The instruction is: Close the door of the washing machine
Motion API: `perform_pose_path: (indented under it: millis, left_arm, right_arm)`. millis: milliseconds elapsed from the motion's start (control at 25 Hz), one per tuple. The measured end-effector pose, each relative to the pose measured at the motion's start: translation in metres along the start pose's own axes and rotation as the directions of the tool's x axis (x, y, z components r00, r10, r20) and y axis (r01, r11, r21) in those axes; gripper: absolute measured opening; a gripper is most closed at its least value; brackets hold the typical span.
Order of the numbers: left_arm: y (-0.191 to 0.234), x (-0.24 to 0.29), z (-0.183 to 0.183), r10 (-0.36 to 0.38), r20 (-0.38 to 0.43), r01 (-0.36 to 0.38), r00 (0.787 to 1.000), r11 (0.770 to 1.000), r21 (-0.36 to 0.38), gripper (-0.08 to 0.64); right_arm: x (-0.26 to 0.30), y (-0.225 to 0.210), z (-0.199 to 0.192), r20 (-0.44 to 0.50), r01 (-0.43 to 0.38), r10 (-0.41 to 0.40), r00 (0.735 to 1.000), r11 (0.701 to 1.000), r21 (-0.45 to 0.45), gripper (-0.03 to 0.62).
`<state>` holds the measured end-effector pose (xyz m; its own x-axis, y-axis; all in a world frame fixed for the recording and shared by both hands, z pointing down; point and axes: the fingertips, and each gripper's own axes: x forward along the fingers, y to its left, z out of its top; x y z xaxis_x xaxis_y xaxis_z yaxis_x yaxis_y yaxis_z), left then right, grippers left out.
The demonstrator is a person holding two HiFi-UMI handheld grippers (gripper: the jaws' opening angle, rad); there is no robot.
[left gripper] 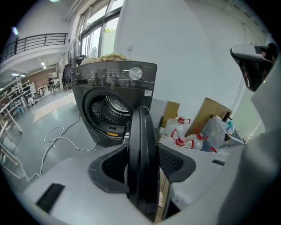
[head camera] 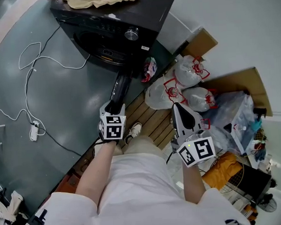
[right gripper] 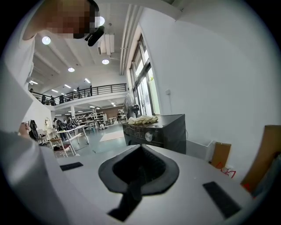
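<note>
The left gripper (head camera: 112,106) is clamped on the free rim of the door (head camera: 120,87), which stands wide open, swung out from the washing machine (head camera: 108,28) toward the person. With only that rim held, a skewed push could break the grip and leave the door ajar. The door is dark, round and thick-edged. To the right, the right gripper (head camera: 175,107) hangs empty, jaws together.

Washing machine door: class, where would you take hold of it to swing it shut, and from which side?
Take the free outer rim, coming edge-on from the person's side. The washing machine door stands open with that thin rim facing the person, so jaws fit astride it, as the left gripper shows.
</note>
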<state>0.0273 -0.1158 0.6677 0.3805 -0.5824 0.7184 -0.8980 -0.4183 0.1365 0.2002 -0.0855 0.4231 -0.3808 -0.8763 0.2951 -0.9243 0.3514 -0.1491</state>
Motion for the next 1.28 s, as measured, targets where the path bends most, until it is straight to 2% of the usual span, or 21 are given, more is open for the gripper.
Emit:
perform_pose_path:
  millis: [200,360,840,1280]
  left_arm:
    - [0.046,-0.006,0.001,0.072,0.029,-0.072,0.997,0.997,0.011,0.216]
    - [0.076,-0.006,0.007,0.093,0.035,-0.094,0.995,0.995,0.019,0.216]
    - [0.139,0.005,0.029,0.074,0.066,-0.082,0.995,0.988,0.131,0.236]
    - [0.182,0.016,0.049,0.082,0.111,-0.099,0.990,0.983,0.156,0.258]
  right_arm:
    - [0.006,0.012,0.005,-0.003,-0.002,0.002,1.000,1.000,-0.010,-0.003]
    - [0.007,0.018,0.011,-0.010,0.015,-0.016,1.000,1.000,-0.024,-0.003]
    - [0.026,0.068,0.003,-0.072,0.016,-0.020,0.997,0.999,-0.051,-0.003]
    - [0.046,0.098,0.009,-0.066,0.052,-0.056,0.996,0.997,-0.064,-0.003]
